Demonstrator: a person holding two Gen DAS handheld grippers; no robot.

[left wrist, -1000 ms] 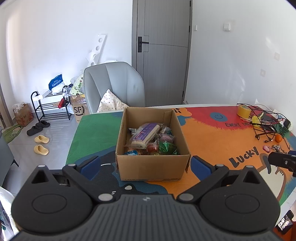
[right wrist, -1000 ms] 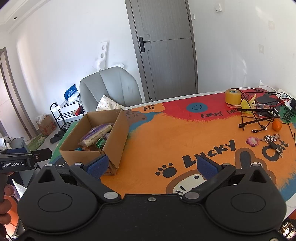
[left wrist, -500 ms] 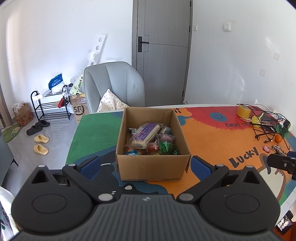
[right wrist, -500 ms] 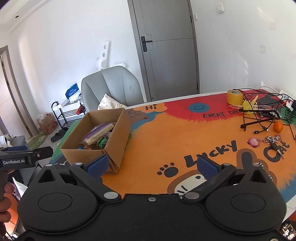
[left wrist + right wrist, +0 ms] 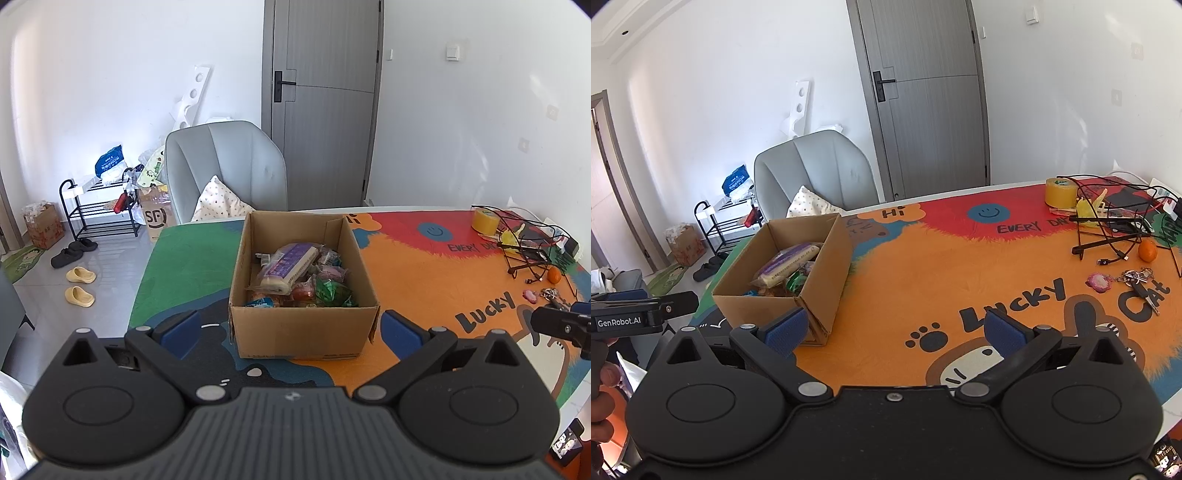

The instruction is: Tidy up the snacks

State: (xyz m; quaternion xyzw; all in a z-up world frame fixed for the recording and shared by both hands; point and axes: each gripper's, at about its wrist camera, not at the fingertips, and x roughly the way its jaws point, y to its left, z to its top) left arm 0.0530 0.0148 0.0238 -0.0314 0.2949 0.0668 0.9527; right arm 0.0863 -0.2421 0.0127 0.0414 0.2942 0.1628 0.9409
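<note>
Looking along my left gripper (image 5: 291, 328), I see its fingers (image 5: 181, 328) spread wide and holding nothing, one on each side of the cardboard box (image 5: 303, 332) that sits just ahead on the desk (image 5: 424, 266). The box is open at the top, and the snacks (image 5: 299, 277) lie piled inside it, a long purple packet (image 5: 288, 264) on top and green wrappers (image 5: 328, 291) beside it. My right gripper (image 5: 894, 328) hangs over the orange part of the desk mat with its fingers (image 5: 1004, 328) also released and empty; the box is to its left, near the left blue pad. At the far right of the desk are a roll of yellow tape (image 5: 1060, 192), a tangle of black cables (image 5: 1108, 236), a small orange fruit (image 5: 1147, 251) and keys (image 5: 1137, 280).
</note>
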